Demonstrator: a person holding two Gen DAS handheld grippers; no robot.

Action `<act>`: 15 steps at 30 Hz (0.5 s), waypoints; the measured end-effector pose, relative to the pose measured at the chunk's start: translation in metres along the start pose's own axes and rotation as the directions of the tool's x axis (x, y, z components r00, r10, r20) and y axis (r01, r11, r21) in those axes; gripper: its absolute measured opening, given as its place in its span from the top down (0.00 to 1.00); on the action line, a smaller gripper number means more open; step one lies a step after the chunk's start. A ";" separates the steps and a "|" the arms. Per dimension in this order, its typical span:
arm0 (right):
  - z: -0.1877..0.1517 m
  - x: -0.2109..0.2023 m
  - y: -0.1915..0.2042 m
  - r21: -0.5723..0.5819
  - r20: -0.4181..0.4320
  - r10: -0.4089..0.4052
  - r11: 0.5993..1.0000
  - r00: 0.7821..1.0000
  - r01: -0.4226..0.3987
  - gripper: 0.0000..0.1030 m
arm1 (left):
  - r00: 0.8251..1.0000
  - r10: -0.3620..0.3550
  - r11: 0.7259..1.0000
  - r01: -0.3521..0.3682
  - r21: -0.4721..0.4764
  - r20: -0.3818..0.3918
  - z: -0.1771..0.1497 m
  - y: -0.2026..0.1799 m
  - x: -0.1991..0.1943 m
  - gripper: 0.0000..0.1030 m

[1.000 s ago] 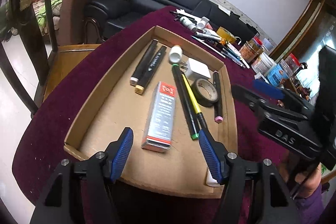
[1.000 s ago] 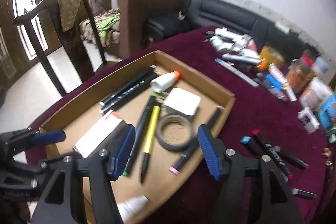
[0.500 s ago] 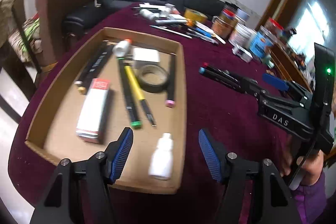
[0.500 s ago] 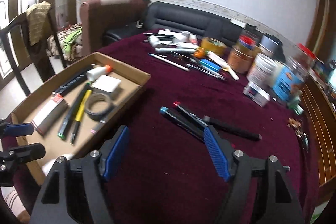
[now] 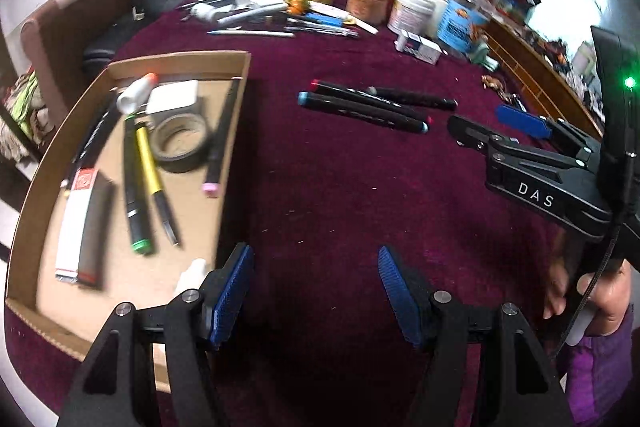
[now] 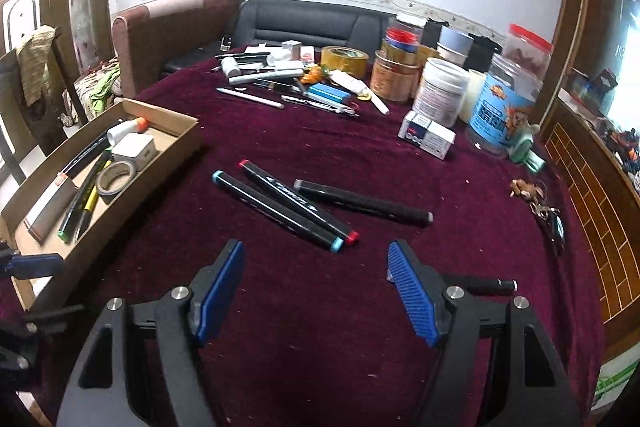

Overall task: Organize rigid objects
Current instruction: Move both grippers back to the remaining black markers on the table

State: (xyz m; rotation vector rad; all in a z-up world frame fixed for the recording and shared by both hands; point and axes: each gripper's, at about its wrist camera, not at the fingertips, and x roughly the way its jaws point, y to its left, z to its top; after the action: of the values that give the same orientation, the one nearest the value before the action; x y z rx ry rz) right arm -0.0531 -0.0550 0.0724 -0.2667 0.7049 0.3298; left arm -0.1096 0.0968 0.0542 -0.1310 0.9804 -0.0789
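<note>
A round table [image 6: 320, 307] draped in maroon cloth fills both views, and a shallow cardboard tray [image 5: 236, 131] sits at its left side. The left gripper [image 5: 316, 287] hovers low over bare cloth just beside the tray's right wall, blue pads spread wide with nothing between them. The right gripper [image 6: 316, 287] is likewise wide apart and empty, aimed across the table at three loose black markers; in the left wrist view its black body bears the white letters "DAS", a green light glows on it, and the person's hand [image 5: 600, 299] wraps its grip. In the tray lie a long red-and-white box [image 5: 78, 227] with unreadable print, a tape roll [image 5: 180, 143], a white cube [image 5: 174, 98], and pens lying lengthwise along the tray. On the cloth, the blue-capped marker [image 6: 276, 209] and red-capped marker [image 6: 298, 203] lie side by side, touching, long axes running from far left to near right; the grey-tipped marker [image 6: 362, 203] lies just beyond, angled more crosswise.
</note>
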 end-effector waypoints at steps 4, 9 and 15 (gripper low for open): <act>-0.004 0.002 -0.009 0.016 -0.009 -0.003 1.000 1.000 0.004 0.29 | 1.000 -0.007 0.999 0.008 0.032 -0.009 0.003 -0.014 0.011 0.34; -0.007 0.003 -0.015 0.023 -0.018 -0.016 1.000 1.000 0.017 0.29 | 0.999 -0.008 0.999 0.010 0.050 -0.033 0.007 -0.023 0.031 0.34; -0.007 0.008 -0.018 0.025 -0.034 -0.031 0.999 0.999 0.032 0.29 | 1.000 0.002 0.996 0.000 0.089 -0.027 0.008 -0.029 0.046 0.34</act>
State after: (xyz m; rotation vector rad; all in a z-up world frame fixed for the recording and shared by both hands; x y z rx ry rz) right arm -0.0444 -0.0720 0.0642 -0.2592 0.7366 0.2865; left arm -0.0776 0.0630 0.0245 -0.0475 1.0019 -0.1237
